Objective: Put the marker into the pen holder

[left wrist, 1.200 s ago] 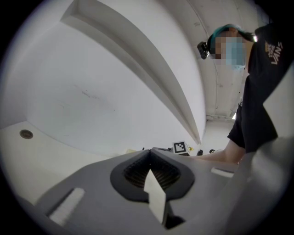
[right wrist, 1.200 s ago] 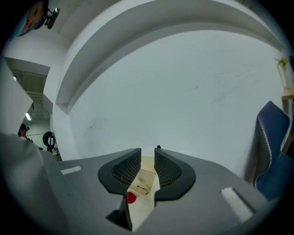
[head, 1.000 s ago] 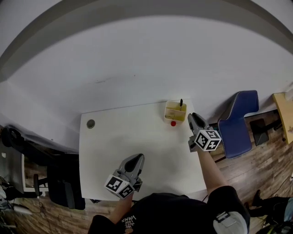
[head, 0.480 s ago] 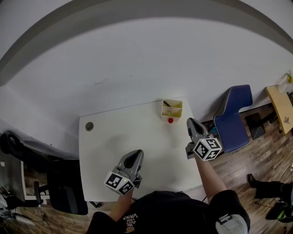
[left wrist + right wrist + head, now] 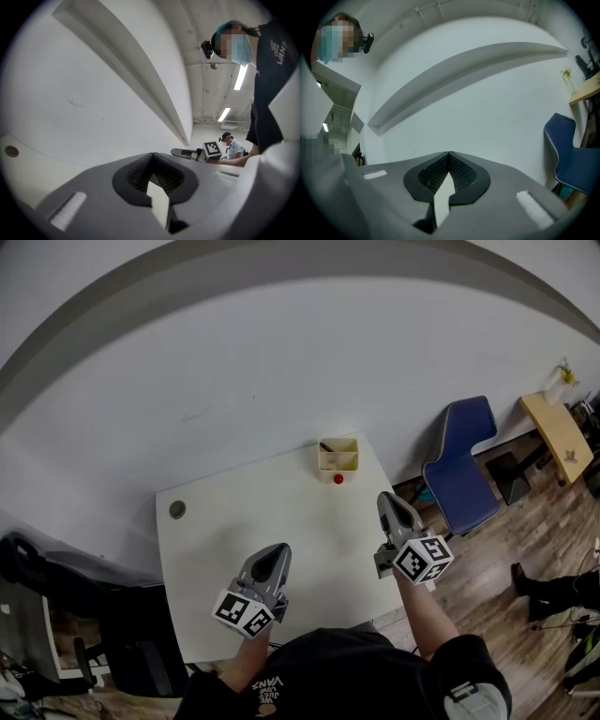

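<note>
At the far edge of the white table [image 5: 234, 512] stands a yellow pen holder [image 5: 337, 455], and a dark marker [image 5: 326, 446] leans inside it. A small red object [image 5: 337, 479] lies on the table just in front of the holder. My right gripper [image 5: 384, 499] hovers over the table's right edge, well short of the holder, shut and empty. My left gripper [image 5: 278, 550] is over the near middle of the table, shut and empty too. The left gripper view shows shut jaws [image 5: 152, 154] aimed at the wall, with the right gripper [image 5: 187, 153] off to the side. The right gripper view [image 5: 449, 153] shows the jaws meeting, nothing held.
A round grey grommet [image 5: 177, 509] sits in the table's far left corner. A blue chair [image 5: 455, 465] stands right of the table, and a small wooden table [image 5: 558, 432] beyond it. A dark chair [image 5: 56, 568] stands to the left. The white wall is right behind the holder.
The right gripper has drawn back from the pen holder toward me. The marker stays in the holder, leaning lower. The left gripper has barely moved.
</note>
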A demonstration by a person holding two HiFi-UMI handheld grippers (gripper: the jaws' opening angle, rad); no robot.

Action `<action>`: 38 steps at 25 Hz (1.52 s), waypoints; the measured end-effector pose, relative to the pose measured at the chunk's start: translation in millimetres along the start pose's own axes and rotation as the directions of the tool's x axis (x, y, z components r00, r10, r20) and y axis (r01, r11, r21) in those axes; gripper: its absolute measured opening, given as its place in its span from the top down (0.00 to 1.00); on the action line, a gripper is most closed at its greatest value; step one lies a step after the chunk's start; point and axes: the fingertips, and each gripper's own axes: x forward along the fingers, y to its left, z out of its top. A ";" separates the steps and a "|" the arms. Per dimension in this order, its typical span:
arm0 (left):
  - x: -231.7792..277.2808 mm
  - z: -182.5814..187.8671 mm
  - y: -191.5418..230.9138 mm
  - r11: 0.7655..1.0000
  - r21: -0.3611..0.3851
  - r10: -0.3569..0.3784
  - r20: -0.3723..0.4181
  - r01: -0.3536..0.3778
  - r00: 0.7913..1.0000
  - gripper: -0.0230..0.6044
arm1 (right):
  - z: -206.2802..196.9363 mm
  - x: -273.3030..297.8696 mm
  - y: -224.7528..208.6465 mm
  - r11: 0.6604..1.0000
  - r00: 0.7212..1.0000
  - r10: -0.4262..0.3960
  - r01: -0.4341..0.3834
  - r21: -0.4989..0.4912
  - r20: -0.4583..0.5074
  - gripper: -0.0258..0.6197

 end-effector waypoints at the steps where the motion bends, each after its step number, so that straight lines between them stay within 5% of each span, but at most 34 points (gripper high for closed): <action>1: -1.9 0.1 -1.1 1.000 0.003 -0.009 -0.002 0.009 1.000 0.90 | -0.1 -6.4 4.4 1.000 1.000 -0.004 0.004 0.002 0.007 0.96; 20: -31.9 -4.5 -5.5 0.991 -0.017 -0.136 -0.039 0.135 0.990 0.90 | -32.1 -96.4 69.6 0.995 0.995 -0.097 0.095 0.028 0.041 0.96; 38: -52.7 -22.6 -6.8 0.986 -0.049 -0.162 -0.079 0.159 0.984 0.90 | -67.9 -126.9 92.2 0.992 0.992 -0.123 0.124 0.013 -0.040 0.96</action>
